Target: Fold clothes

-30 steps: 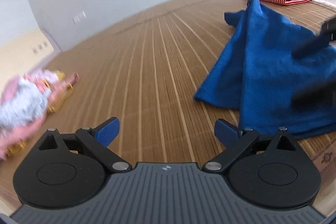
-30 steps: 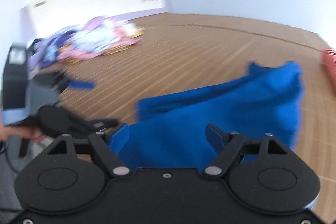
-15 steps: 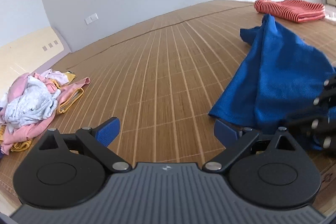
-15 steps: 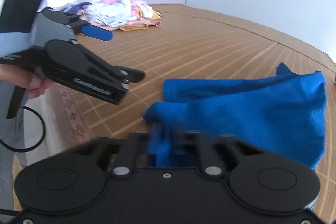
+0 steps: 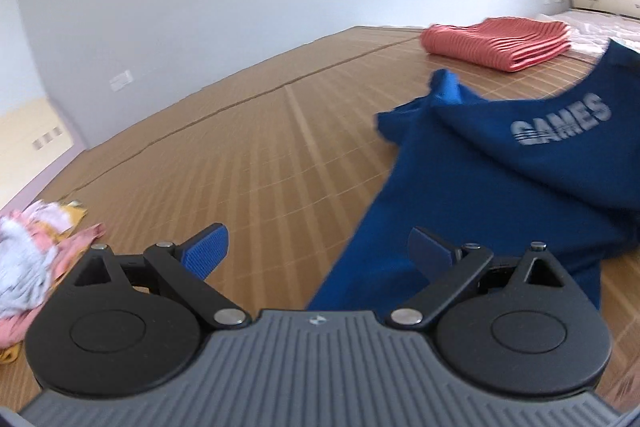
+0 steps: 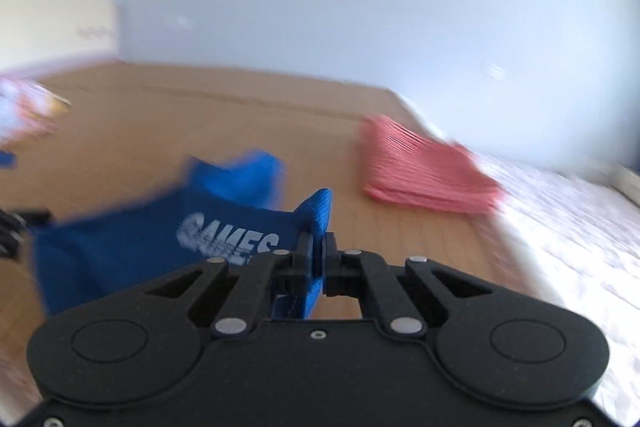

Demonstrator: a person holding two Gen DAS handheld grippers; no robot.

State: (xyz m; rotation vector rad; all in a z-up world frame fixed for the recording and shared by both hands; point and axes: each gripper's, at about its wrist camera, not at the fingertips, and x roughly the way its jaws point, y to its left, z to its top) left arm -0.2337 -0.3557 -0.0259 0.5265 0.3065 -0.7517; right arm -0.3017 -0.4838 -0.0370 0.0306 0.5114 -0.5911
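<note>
A blue shirt with white "GAMES" lettering lies partly lifted on the bamboo mat. My right gripper is shut on a pinched edge of the blue shirt, which hangs stretched to the left of it. In the left wrist view my left gripper stands open just above the mat. Its right finger lies over the shirt's near edge, and nothing sits between its blue pads.
A folded red striped garment lies at the far right of the mat. A heap of pink, white and yellow clothes sits at the left. Pale bedding borders the mat on the right. A wall stands behind.
My right gripper has shut on the shirt's edge and swung right, lifting the cloth so its lettering shows. My left gripper has moved toward the shirt, staying open.
</note>
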